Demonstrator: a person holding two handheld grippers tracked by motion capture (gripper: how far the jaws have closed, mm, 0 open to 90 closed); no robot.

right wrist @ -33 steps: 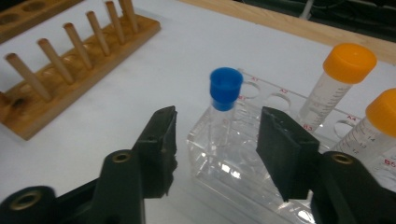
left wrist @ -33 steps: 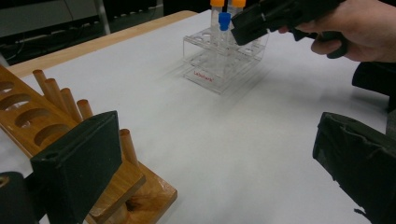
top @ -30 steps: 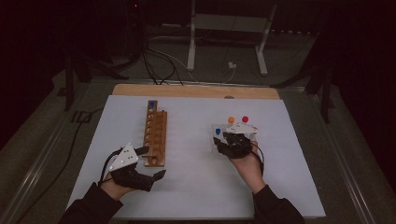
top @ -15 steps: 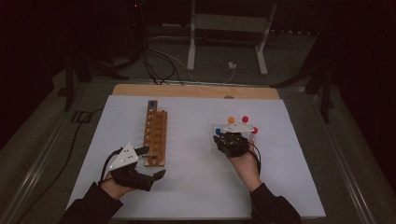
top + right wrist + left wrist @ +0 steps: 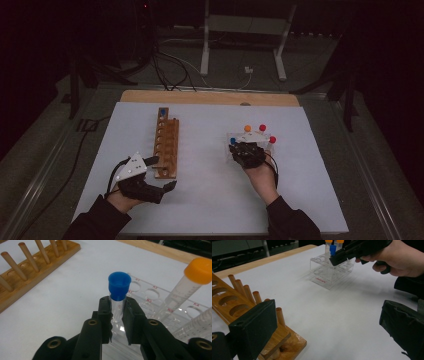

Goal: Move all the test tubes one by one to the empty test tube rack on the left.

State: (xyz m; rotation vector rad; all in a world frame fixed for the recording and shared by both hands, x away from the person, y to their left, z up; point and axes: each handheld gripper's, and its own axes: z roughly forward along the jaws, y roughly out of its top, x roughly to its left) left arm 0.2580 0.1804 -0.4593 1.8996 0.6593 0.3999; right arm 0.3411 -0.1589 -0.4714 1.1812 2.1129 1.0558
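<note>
Right gripper [image 5: 117, 315] clamps thin clear plastic tube with blue cap [image 5: 119, 293] just below cap, over clear acrylic rack [image 5: 150, 296]. Probably light, slick, rigid; grip near cap. Left gripper [image 5: 161, 172] wide open, empty, beside wooden peg rack [image 5: 166, 145].

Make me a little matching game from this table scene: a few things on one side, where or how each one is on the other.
Things:
1. blue-capped tube
2. wooden rack
3. clear rack
4. left gripper

States:
a. open, at the wooden rack's near end
b. clamped in the right gripper
c. holds orange-capped tubes
d. lies at the left of the white sheet

Pairs: 1-b, 2-d, 3-c, 4-a
</note>
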